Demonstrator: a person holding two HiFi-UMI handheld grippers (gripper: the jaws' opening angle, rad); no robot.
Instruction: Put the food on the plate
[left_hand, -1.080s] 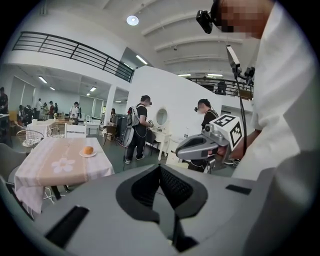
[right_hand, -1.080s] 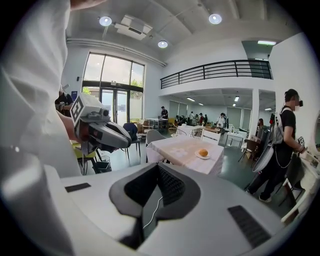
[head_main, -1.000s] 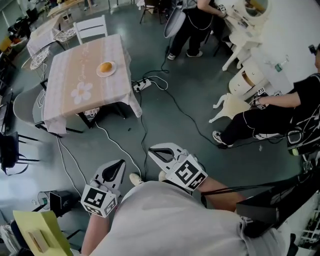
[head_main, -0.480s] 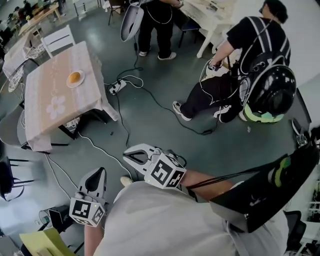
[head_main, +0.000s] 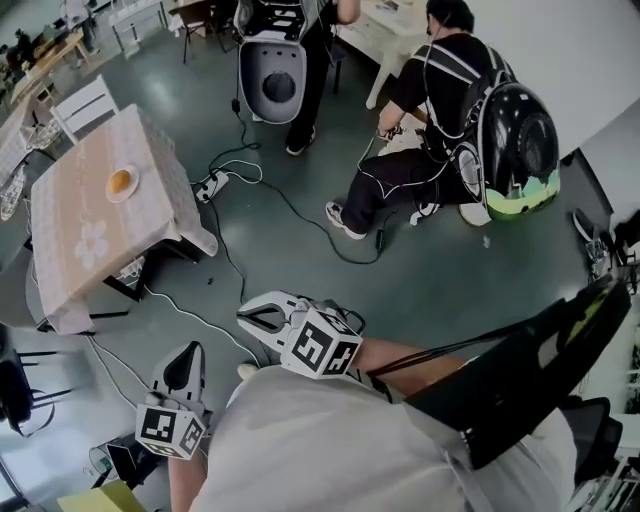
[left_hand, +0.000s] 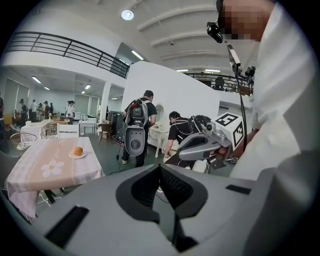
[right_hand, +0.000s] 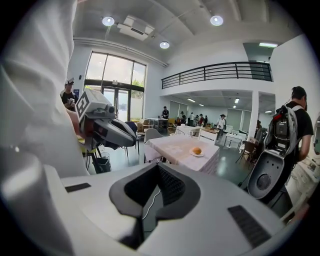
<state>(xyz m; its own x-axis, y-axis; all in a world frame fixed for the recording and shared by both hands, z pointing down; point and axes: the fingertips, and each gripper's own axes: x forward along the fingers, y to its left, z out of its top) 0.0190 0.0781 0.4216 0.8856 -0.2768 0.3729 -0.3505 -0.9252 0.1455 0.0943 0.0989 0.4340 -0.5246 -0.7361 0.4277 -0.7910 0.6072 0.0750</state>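
**Desk:** Where is the food?

**Stringer:** The food (head_main: 120, 182), a round golden piece, perhaps a bun, sits in the middle of the plate (head_main: 109, 193). The plate rests toward the far end of the table (head_main: 70, 235), on a pale cloth. Nothing else shows on the cloth.

**Desk:** And the person with the grippers?

**Stringer:** The person stands on the grey floor, well apart from the table. Cables (head_main: 300, 210) trail across the floor between them. The left gripper (head_main: 187, 352) hangs low by the hip. The right gripper (head_main: 247, 318) juts forward at the waist, pointing roughly toward the table.

**Desk:** What do the jaws show?

**Stringer:** Both pairs are pressed together, with nothing between them. Each gripper view looks past its closed jaws into the room, where the table and plate show far off.

**Desk:** So how far along is the task?

**Stringer:** By the look of it, the task is done. The food lies on the plate and both grippers are empty and away from it. No second piece shows on the table or the floor, so nothing seems left to move. Whether more food lies out of frame cannot be told.

**Desk:** Anyone else in shot?

**Stringer:** Two people in black (head_main: 420, 150) are at the top of the head view, one of them crouching. Both are well away from the plate.
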